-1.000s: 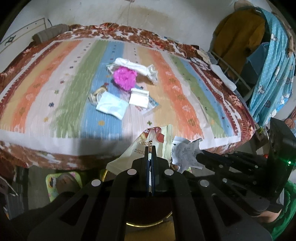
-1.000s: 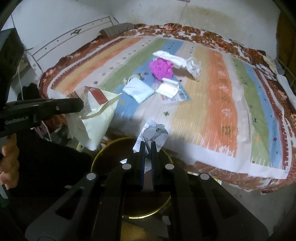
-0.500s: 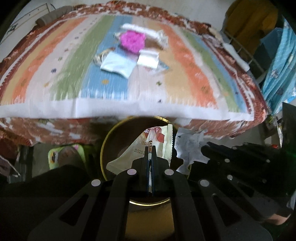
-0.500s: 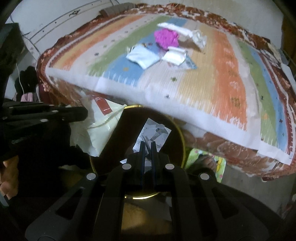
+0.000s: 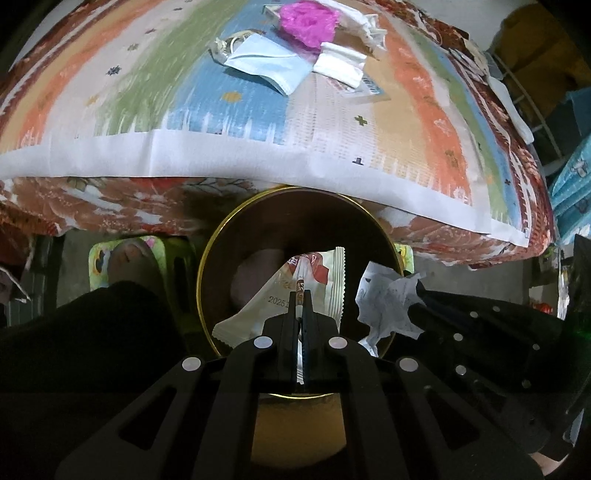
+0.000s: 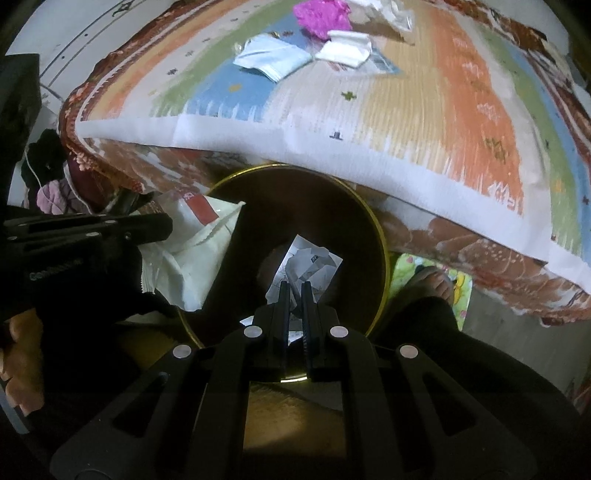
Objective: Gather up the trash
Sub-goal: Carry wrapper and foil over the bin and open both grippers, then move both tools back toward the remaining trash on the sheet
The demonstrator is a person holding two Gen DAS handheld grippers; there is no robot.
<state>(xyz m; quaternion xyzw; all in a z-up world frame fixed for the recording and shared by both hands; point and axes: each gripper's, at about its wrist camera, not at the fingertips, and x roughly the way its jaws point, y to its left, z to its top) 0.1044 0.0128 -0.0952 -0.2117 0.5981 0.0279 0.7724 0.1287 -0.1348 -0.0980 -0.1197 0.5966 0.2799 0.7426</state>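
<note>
My left gripper is shut on a cream snack wrapper with a red patch, held over the round gold-rimmed bin. My right gripper is shut on a crumpled printed paper, held over the same bin. The paper also shows in the left wrist view, and the wrapper in the right wrist view. More trash lies on the striped bedspread: a pink crumpled wad, a blue face mask and a white packet.
The bin stands on the floor against the bed's edge. A foot in a green patterned slipper is left of the bin; another slippered foot is on its right. Clothes hang at the far right.
Both grippers have tilted down and moved from over the bed's edge to over the bin, each still holding its piece of trash.
</note>
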